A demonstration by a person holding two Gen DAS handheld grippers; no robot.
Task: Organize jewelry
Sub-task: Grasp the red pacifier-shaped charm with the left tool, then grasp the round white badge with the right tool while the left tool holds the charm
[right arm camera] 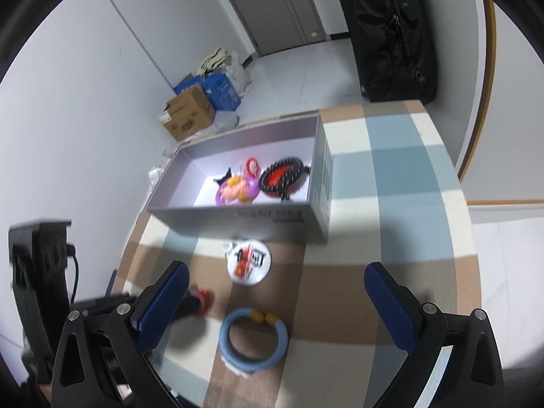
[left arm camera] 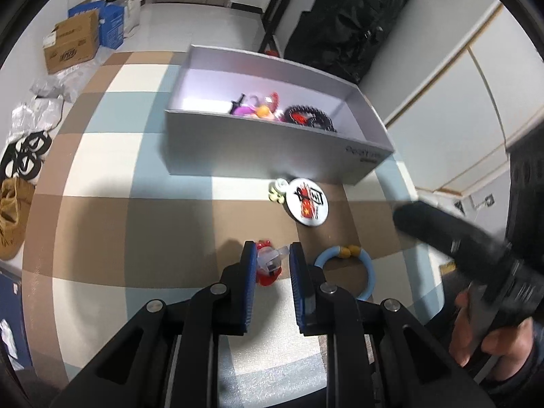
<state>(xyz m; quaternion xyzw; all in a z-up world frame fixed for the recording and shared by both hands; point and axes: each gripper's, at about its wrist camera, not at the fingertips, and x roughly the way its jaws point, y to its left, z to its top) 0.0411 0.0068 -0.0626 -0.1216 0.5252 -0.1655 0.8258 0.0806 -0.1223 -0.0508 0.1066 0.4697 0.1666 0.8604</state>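
Now the left gripper (left arm camera: 272,255) pinches a red and clear trinket (left arm camera: 268,267) on the checked cloth (left arm camera: 136,176), well short of the grey box (left arm camera: 272,149) — the right gripper (right arm camera: 275,289) hangs with jaws spread wide over the blue bangle (right arm camera: 253,340), the round badge (right arm camera: 250,263) nearer the grey box.

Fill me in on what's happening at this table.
A person with a gripper in each hand is sorting trinkets into a grey box, which already holds several pieces. The left gripper is shut on a red and clear charm on the checked tablecloth. The right gripper hangs open above a blue bangle. A round white badge waits beside the box.
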